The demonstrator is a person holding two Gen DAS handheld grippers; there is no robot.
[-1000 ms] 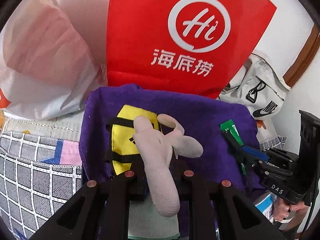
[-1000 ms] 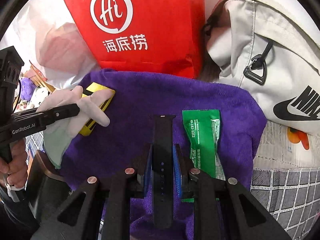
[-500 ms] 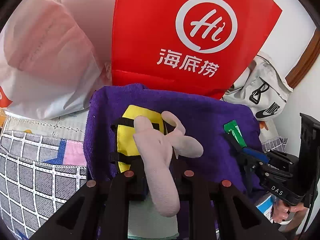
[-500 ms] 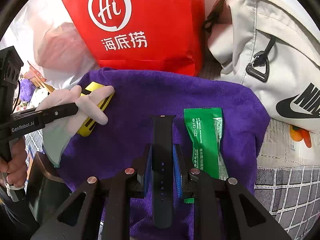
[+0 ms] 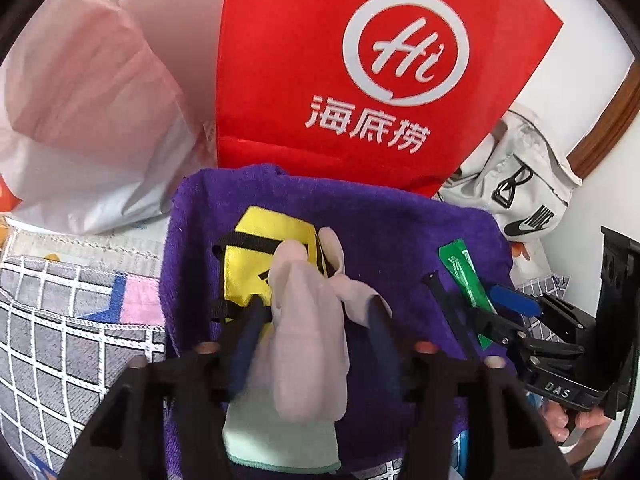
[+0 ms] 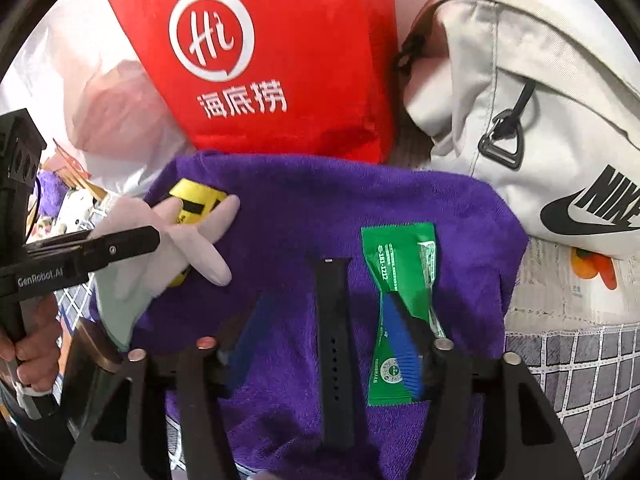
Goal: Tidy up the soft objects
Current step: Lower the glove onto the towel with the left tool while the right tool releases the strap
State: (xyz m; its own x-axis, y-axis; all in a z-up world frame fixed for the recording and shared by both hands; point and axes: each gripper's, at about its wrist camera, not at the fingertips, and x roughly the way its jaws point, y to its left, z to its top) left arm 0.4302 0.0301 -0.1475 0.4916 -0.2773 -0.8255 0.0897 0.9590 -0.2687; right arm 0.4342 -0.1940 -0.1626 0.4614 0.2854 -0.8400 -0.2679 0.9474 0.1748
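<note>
We see a white wall (image 5: 592, 216) at two o'clock, edged by a curved brown wooden frame (image 5: 612, 120). A grey grid-patterned bedcover (image 5: 60, 344) spreads at eight o'clock. Bright, even light fills the room.

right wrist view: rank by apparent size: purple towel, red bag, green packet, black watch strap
1. purple towel, though the red bag is further back
2. red bag
3. green packet and black watch strap look alike; the strap is longer, the packet wider.

A grid-patterned grey bedsheet (image 6: 580, 368) carried a purple towel (image 6: 400, 208), a red Haidilao bag (image 6: 280, 60), a beige Nike backpack (image 6: 540, 100) and a white plastic bag (image 5: 88, 112) behind it.
</note>
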